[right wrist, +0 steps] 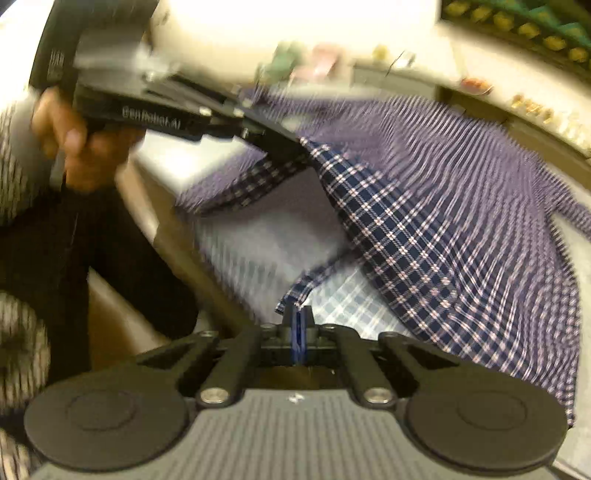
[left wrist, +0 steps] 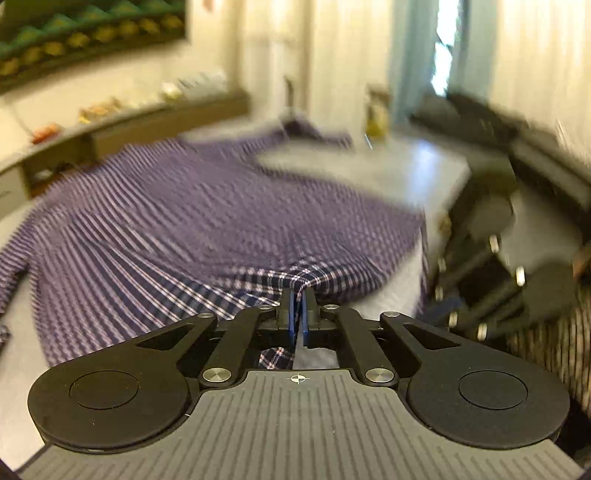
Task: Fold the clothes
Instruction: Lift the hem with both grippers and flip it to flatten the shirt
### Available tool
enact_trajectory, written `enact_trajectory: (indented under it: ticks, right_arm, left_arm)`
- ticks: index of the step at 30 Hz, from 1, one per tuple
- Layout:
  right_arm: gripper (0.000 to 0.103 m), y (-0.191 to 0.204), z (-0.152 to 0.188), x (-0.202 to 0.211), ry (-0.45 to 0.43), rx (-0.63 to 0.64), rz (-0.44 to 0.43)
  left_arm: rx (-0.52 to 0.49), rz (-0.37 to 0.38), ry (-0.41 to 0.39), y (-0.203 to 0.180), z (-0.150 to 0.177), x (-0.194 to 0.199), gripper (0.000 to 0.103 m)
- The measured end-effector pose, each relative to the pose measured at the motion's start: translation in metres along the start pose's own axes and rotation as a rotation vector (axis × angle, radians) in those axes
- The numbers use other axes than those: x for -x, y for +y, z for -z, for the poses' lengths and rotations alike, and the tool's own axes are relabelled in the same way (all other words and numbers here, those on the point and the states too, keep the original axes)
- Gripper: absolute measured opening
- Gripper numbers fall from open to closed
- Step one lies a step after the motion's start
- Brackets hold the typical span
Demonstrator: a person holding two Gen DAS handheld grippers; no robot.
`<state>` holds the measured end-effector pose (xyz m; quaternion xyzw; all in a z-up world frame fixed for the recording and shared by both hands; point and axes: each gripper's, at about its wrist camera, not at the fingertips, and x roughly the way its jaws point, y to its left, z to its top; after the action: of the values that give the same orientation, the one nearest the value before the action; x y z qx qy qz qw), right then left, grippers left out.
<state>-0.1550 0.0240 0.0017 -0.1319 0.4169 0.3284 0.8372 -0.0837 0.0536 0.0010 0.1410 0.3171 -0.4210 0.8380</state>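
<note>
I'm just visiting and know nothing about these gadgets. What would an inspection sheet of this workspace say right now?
Surface: pale table, largely covered by cloth.
Job's things: plaid shirt spread out, its near hem lifted off the table.
Clutter: small blurred items on a shelf along the wall.
Grippers: left gripper shut on the shirt hem; right gripper shut on another hem point; the person's hand holds the left one.
Cables: nothing seen.
Surroundings: patterned wall hanging, curtains at a bright window; picture is motion-blurred.
</note>
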Motion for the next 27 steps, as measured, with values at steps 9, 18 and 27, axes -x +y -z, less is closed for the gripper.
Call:
enact_trajectory:
  ticks: [9, 18, 27]
  right_arm:
    - [0.038, -0.113, -0.056, 0.074, -0.27, -0.202, -0.029]
    - [0.037, -0.329, -0.095, -0.083, -0.099, -0.457, 0.35]
    - [0.015, -0.424, -0.05, -0.068, -0.014, -0.728, 0.568]
  left_arm:
    - [0.108, 0.009, -0.152, 0.023, -0.018, 0.041, 0.044]
    - [0.37, -0.305, 0.049, 0.188, -0.024, -0.057, 0.036]
    - [0.486, -0.473, 0.136, 0.244, 0.014, -0.044, 0.031]
